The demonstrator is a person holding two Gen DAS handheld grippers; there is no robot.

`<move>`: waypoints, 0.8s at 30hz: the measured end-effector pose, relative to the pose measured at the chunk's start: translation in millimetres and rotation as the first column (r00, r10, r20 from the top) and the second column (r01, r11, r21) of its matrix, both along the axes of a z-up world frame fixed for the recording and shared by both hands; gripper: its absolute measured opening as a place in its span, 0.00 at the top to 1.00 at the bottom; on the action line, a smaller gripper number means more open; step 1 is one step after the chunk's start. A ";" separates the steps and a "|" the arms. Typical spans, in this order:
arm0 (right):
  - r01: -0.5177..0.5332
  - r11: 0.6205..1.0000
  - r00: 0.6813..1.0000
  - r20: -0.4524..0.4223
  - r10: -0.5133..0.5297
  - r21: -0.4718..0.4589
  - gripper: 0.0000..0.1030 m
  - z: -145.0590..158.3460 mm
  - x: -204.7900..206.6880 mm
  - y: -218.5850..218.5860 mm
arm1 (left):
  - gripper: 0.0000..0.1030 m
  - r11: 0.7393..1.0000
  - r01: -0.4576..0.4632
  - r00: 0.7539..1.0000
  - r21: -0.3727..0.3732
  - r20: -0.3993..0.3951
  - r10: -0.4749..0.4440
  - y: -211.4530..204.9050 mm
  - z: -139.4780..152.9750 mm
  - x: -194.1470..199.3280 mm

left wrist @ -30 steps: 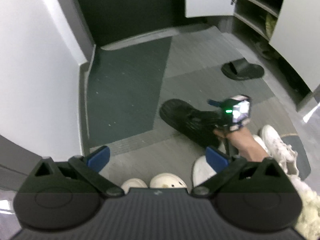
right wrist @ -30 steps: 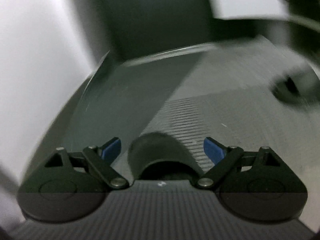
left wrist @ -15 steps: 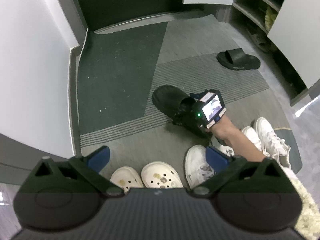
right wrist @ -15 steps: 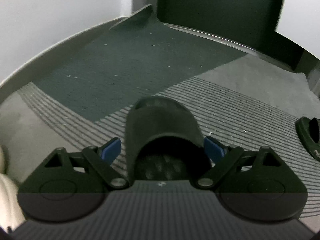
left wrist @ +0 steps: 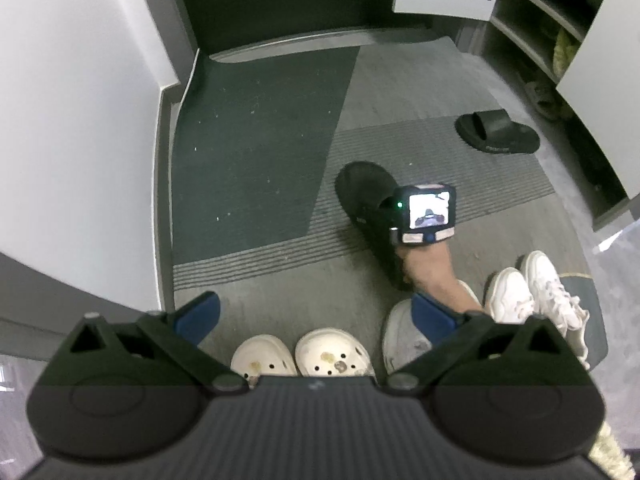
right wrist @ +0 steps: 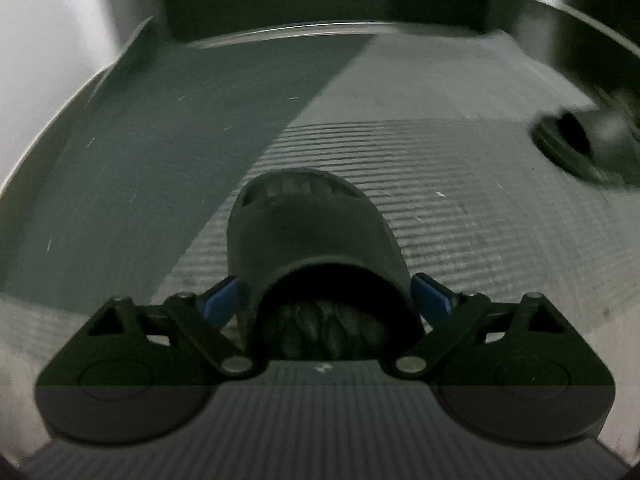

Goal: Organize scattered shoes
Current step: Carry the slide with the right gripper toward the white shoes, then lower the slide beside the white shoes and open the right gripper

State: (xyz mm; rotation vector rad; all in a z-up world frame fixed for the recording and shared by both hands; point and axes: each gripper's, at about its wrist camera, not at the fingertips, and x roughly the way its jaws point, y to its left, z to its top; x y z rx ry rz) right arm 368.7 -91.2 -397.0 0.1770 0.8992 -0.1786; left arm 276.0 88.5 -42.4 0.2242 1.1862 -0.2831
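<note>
Two blue fingers of the R gripper straddle the slide mid-frame, grasp unclear. L gripper spread, empty. Risk: soft strap squashes, slide slips out.

Black claw; blue fingertips; ribbed grey housing.

The floor is carpet in dark green, plain grey and ribbed grey patches. A black slide lies between the right jaws, toe pointing ahead. Its apparent mate, blurred in the right view, lies well ahead and right of them. Two white clogs sit between the left jaws, white sneakers just right of them.
</note>
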 end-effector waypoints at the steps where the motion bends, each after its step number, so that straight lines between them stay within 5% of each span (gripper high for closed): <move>1: 0.006 1.000 1.000 -0.002 -0.006 -0.004 0.09 -0.7 0.5 2.1 | 0.00 1.000 -0.005 1.000 0.001 0.000 0.005 0.1 0.2 0.4; 4: 0.016 1.000 1.000 -0.005 -0.016 -0.004 0.09 -1.0 1.3 6.7 | 0.00 1.000 -0.016 1.000 0.001 0.005 0.016 3.2 1.7 1.4; 6: 0.016 0.999 1.000 -0.008 -0.016 0.051 0.00 4.2 -0.8 -1.3 | 0.00 1.000 -0.020 1.000 0.000 0.007 0.020 3.8 2.4 1.1; 12: 0.130 0.966 0.989 0.041 -0.142 0.225 0.00 37.9 -32.1 -24.3 | 0.00 0.999 -0.028 0.999 -0.045 0.037 0.030 12.4 18.3 -4.9; 24: 0.226 0.958 0.973 0.004 -0.231 0.175 0.00 175.5 -93.7 -59.7 | 0.00 0.990 0.007 0.994 -0.138 0.113 0.009 2.4 48.9 -26.3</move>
